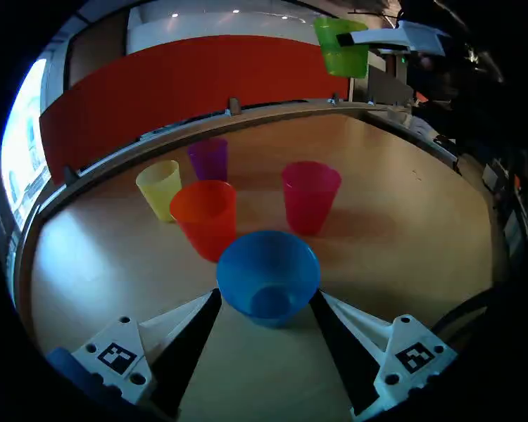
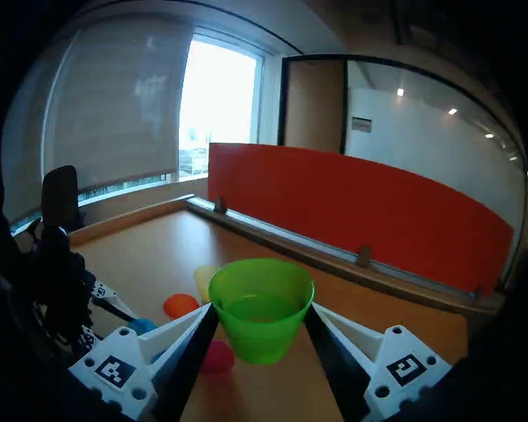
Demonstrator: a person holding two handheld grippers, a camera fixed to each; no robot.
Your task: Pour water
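Clamping blue cup (image 1: 267, 274), left tongs (image 1: 264, 292) face orange cup (image 1: 206, 218); right tongs (image 2: 260, 308) clamp green cup (image 2: 262, 316).

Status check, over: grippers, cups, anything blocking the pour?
Left gripper shut on blue cup, down at table. Right gripper shut on green cup, raised, upright. Orange cup, pink cup close behind it.

**Open-plan office**

A long wooden counter (image 2: 158, 260) is bounded by a red divider panel (image 2: 376, 204). Left of the panel, a window (image 2: 218, 105) with a roller blind (image 2: 102, 119) is seen. Behind the panel, a glass-walled room (image 2: 419, 119) with recessed ceiling lights (image 2: 400, 92) is seen.
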